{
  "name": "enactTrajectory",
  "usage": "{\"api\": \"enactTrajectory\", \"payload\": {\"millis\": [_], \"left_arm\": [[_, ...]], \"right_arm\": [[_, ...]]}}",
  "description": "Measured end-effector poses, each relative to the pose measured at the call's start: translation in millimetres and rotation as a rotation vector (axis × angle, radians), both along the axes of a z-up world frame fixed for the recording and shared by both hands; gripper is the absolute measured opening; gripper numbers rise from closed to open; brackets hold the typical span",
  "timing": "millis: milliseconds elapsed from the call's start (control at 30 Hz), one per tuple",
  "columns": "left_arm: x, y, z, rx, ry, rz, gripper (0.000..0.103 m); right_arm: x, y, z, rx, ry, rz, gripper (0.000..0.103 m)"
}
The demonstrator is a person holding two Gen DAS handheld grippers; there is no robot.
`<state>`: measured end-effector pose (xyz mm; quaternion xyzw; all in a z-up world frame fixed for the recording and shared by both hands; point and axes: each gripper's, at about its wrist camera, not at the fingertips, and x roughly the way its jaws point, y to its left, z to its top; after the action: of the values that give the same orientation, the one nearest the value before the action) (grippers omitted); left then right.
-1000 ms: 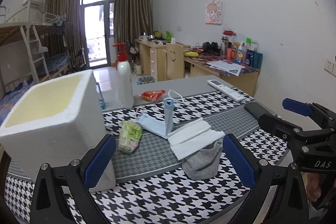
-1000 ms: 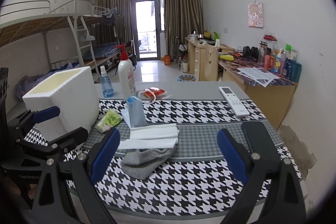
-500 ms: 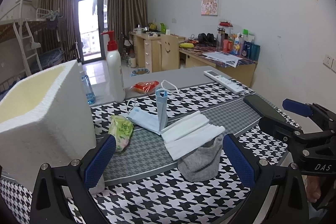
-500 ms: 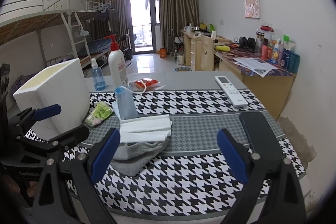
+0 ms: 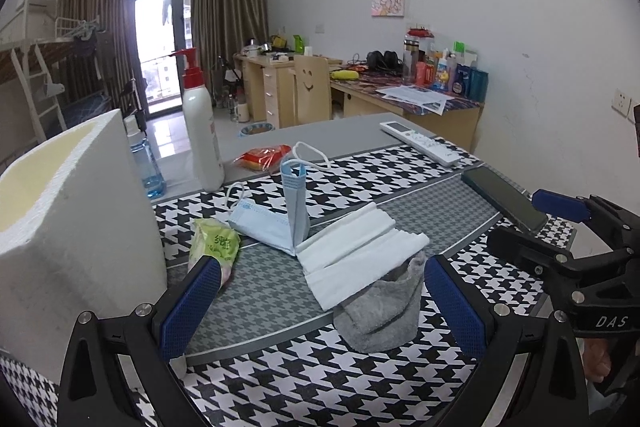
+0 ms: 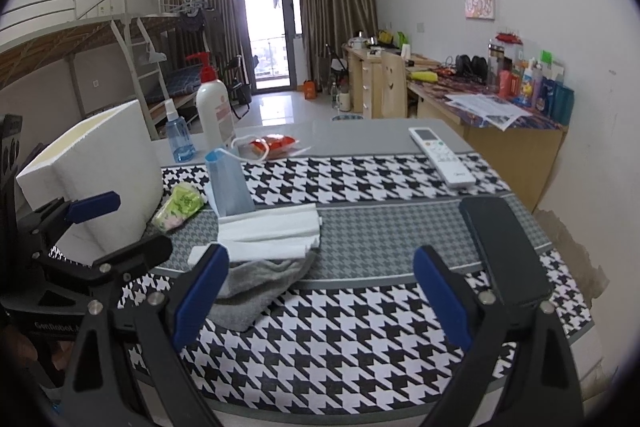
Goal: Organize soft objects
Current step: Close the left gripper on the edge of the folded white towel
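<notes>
On the table: one foam box [image 5: 76, 211], one grey sock [image 5: 380, 311], one folded white cloth [image 5: 356, 251], one blue face mask [image 5: 280, 215], one green tissue pack [image 5: 214, 245]. Also one pump bottle [image 5: 200, 131], one small spray bottle [image 6: 180, 139], one red snack packet [image 5: 264, 157], one remote control [image 6: 442, 157], one phone [image 6: 504, 247]. Two grippers, left [image 5: 320, 303] and right [image 6: 320, 295], each with two blue-padded fingers.

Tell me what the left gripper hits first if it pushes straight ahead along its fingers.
Probably the folded white tissue lying on the grey sock, centred between the open left gripper fingers; depth is uncertain.
</notes>
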<state>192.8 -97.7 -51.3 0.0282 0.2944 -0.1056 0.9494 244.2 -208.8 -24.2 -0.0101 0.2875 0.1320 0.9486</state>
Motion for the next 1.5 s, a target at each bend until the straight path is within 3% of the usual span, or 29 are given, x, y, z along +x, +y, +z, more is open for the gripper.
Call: {"api": "enactTrajectory", "payload": {"millis": [500, 700, 1033, 1400, 1500], "left_arm": [[28.4, -15.3, -14.5, 0.018, 0.058, -0.062, 0.097], [43.8, -21.5, -24.0, 0.011, 0.108, -0.088, 0.089], [65.0, -28.6, -42.3, 0.018, 0.175, -0.115, 0.064], [80.2, -29.6, -53.5, 0.030, 0.223, -0.097, 0.052], [83.8, -29.1, -59.0, 0.030, 0.254, -0.097, 0.042]], "right_arm": [[6.5, -13.2, -20.0, 0.020, 0.058, -0.006, 0.096], [8.8, -16.5, -24.1, 0.027, 0.073, -0.003, 0.096], [14.8, -17.6, -26.9, 0.035, 0.087, 0.006, 0.096], [17.4, -12.1, -30.5, 0.037, 0.103, 0.038, 0.096], [17.7, -9.8, -31.2, 0.032, 0.108, 0.045, 0.096]]}}
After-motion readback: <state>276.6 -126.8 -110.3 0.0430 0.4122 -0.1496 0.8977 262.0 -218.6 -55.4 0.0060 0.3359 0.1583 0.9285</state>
